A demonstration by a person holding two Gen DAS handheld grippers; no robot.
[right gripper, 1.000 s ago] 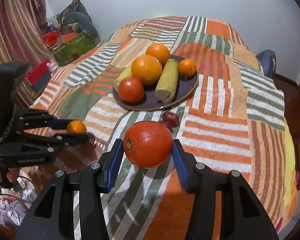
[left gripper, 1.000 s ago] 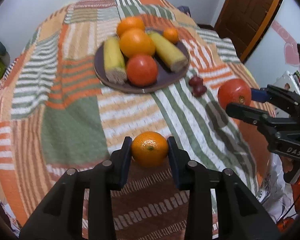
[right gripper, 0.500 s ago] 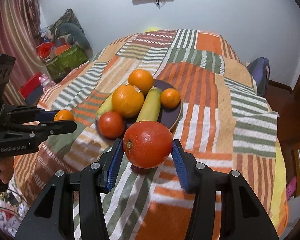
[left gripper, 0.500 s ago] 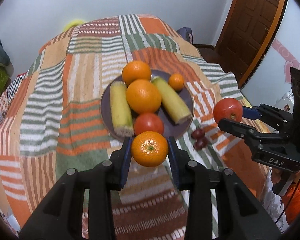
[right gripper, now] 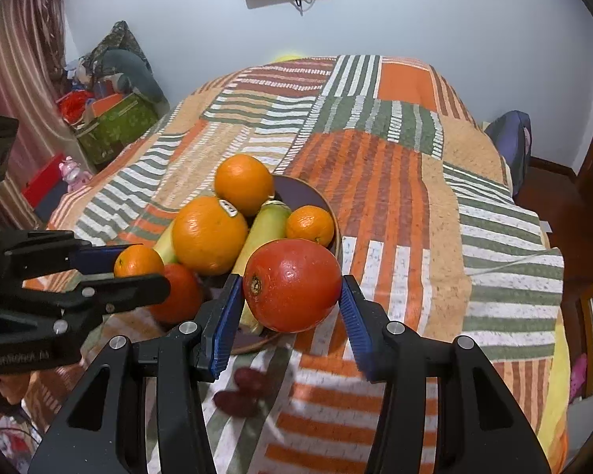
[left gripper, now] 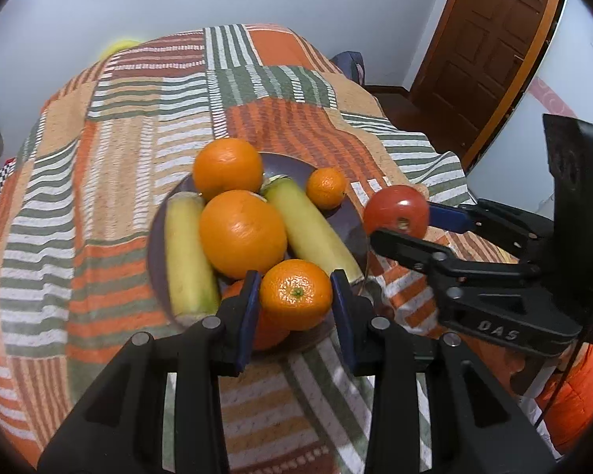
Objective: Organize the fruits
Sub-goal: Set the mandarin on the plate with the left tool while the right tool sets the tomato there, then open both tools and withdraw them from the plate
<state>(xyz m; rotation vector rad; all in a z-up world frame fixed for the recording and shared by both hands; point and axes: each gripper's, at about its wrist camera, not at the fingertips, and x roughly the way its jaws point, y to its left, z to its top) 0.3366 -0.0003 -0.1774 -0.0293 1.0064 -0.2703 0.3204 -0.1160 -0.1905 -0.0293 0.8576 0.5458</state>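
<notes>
The left gripper (left gripper: 295, 300) has its blue pads clamped on a small mandarin (left gripper: 295, 294), held above the near rim of the dark plate (left gripper: 338, 219) on the striped patchwork bedspread (left gripper: 99, 197). The right gripper (right gripper: 292, 310) is closed on a red tomato (right gripper: 291, 285) just beside the plate's right edge – fruit off the cloth. On the plate lie two large oranges (left gripper: 242, 234), two pale yellow pieces (left gripper: 187, 256), another mandarin (left gripper: 326, 188) and a second tomato (right gripper: 178, 292) – dark grapes (right gripper: 241, 393) lie on the cloth in front
</notes>
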